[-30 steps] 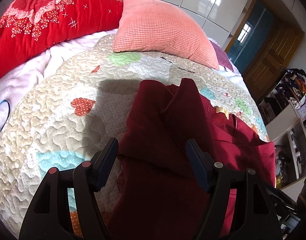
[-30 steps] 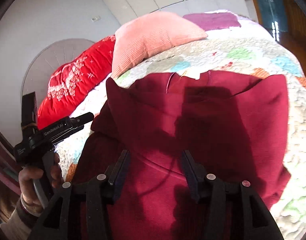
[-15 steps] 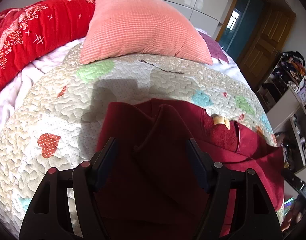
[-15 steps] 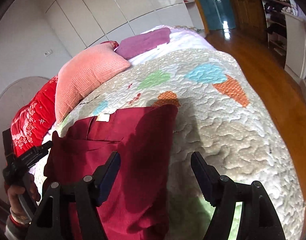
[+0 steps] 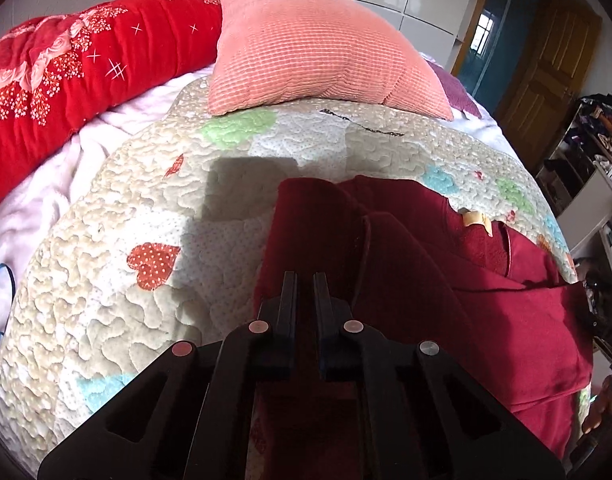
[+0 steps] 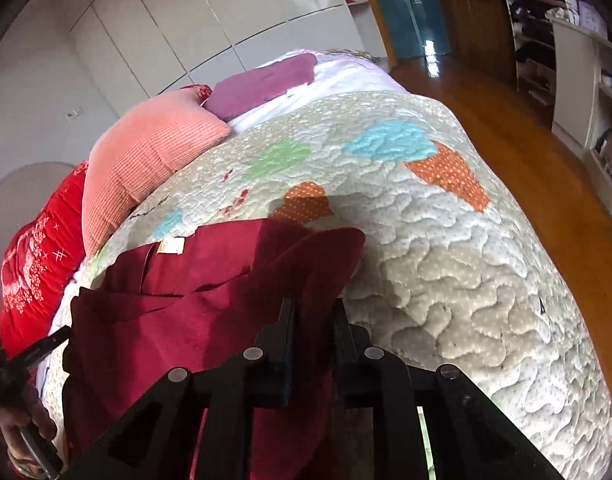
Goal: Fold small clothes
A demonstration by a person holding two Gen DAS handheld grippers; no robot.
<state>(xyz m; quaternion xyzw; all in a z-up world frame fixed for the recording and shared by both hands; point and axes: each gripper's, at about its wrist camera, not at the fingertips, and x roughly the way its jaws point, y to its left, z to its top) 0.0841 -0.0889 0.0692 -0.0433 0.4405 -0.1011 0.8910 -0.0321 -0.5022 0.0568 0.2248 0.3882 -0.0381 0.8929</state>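
Note:
A dark red garment point(image 5: 446, 280) lies on the quilted bedspread point(image 5: 125, 280), with its sleeves folded in over the body and a pale neck label point(image 5: 476, 220) showing. My left gripper point(image 5: 304, 280) is shut on the garment's left edge. In the right wrist view the same garment point(image 6: 193, 300) fills the lower left. My right gripper point(image 6: 312, 308) is shut on its right edge, where a folded corner point(image 6: 330, 248) rests on the bedspread point(image 6: 446, 260).
A salmon pillow point(image 5: 318, 44) and a red floral duvet point(image 5: 77, 68) lie at the head of the bed. A purple cloth point(image 6: 265, 84) lies behind the pillow. Wooden floor point(image 6: 546, 152) and white shelves point(image 6: 578, 64) lie to the right of the bed.
Both grippers were open above the garment and have closed on its two side edges. The right gripper moved from the garment's middle to its right edge.

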